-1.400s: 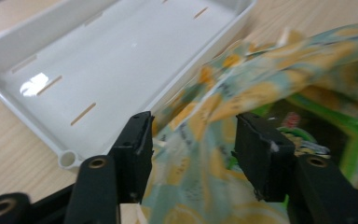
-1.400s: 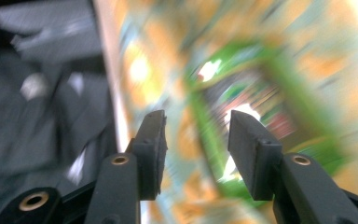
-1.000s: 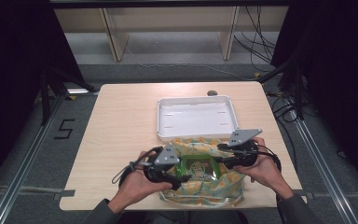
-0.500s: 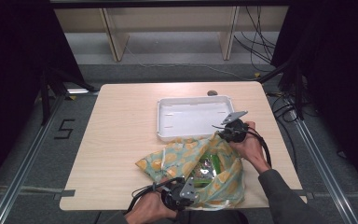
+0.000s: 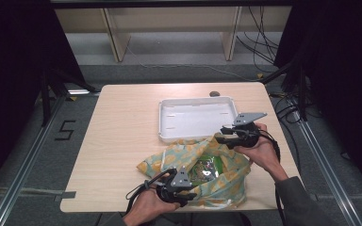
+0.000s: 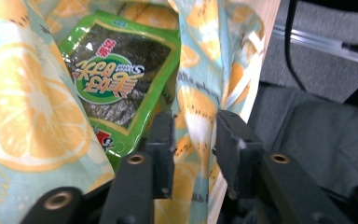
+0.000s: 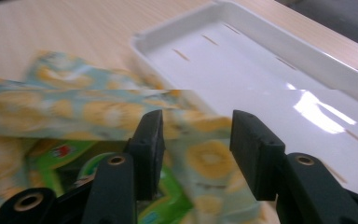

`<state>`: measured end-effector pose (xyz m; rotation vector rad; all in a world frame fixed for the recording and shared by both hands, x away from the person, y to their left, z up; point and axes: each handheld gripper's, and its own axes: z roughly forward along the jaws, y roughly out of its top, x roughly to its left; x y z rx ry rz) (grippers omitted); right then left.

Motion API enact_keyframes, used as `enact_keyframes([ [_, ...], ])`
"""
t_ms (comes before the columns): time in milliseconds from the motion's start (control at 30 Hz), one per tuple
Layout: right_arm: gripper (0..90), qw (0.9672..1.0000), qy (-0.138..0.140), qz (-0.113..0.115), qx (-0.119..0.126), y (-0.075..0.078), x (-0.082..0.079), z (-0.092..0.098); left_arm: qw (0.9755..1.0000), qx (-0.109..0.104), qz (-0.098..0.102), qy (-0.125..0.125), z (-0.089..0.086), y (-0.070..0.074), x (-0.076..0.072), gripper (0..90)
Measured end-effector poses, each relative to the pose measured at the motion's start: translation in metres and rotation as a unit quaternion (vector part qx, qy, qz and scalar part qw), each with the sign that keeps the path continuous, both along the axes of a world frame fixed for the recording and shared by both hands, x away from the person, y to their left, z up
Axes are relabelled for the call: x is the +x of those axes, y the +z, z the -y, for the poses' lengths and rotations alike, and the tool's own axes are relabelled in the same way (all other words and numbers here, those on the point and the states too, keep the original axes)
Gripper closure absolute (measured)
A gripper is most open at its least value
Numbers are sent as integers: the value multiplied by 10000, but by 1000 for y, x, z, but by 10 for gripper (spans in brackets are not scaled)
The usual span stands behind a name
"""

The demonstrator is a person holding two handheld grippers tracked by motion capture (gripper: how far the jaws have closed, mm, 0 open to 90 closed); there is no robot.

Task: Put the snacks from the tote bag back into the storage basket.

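A cloth bag (image 5: 228,176) printed with lemon slices lies open near the table's front edge, a green seaweed snack packet (image 5: 206,168) inside it. My left gripper (image 5: 193,193) is at the bag's near rim. In the left gripper view its jaws (image 6: 196,126) are shut on a bunched fold of the bag (image 6: 28,116), with the packet (image 6: 116,79) just beyond. My right gripper (image 5: 220,134) is at the bag's far corner, which stands up at its tips. In the right gripper view it (image 7: 196,126) stands open with blurred bag cloth (image 7: 98,112) between and behind the jaws.
An empty white tray (image 5: 198,117) sits just behind the bag, and in the right gripper view the tray (image 7: 261,60) lies right past the jaws. A small dark object (image 5: 214,93) rests at the wooden table's (image 5: 122,132) far edge. Metal rails and cables line the floor.
The grippers have drawn apart from the bag's mouth, the left toward the person, the right toward the tray. The bag now gapes wider and shows the packet.
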<state>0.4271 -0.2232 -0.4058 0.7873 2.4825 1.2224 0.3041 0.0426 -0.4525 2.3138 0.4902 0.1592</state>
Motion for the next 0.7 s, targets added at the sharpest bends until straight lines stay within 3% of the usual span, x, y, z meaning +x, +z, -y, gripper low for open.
enact_keyframes([
  [100, 538, 9989, 457, -111, -34, -5, -14, -6, 9996, -183, 52, 219, 0, 2, -1, 653],
  [167, 533, 9983, 547, -173, -49, -8, -17, -8, 9995, -227, 115, 160, -1, 3, 0, 662],
  [200, 525, 9979, 621, -168, -96, -12, -18, -10, 9990, -333, 14, 293, -1, 2, -1, 696],
  [300, 503, 9964, 682, -420, -266, -26, -17, -15, 9994, -206, 74, 263, -1, 0, 0, 834],
  [367, 498, 9952, 730, -533, -383, -33, -16, -18, 9996, -8, 215, 163, 0, -2, 2, 874],
  [533, 456, 9912, 913, -706, -647, -48, -6, -31, 9995, 208, 58, 229, 6, -14, 8, 890],
  [700, 431, 9880, 974, -913, -777, -61, 4, -42, 9992, 257, -92, 296, 12, -23, 15, 884],
])
